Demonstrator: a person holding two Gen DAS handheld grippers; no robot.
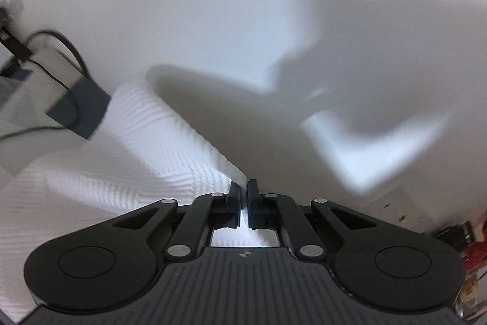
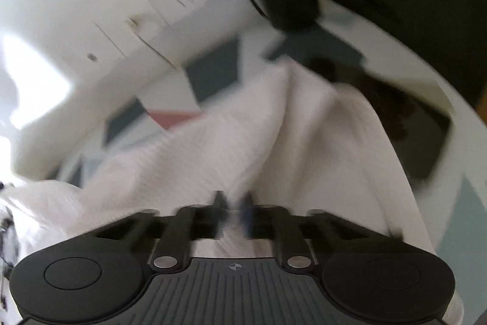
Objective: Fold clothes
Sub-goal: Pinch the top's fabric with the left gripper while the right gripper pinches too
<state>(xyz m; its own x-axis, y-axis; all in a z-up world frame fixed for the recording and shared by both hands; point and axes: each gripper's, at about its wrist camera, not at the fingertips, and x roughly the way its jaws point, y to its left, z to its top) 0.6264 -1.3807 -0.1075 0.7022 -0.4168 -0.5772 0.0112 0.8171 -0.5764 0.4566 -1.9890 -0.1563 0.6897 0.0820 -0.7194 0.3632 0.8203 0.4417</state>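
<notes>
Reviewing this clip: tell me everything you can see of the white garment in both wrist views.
The white garment looks like a ribbed or waffle-textured knit, plain white, with no print visible. It is lifted and draped, not flat. In the left wrist view a taut fold runs into the left gripper, which pinches its edge. In the blurred right wrist view it hangs in folds in front of the right gripper, apparently caught between the fingers.

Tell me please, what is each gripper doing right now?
Left gripper: shut on the white garment.
Right gripper: blurred; fingers close together, cloth between them, grip cannot be told.
</notes>
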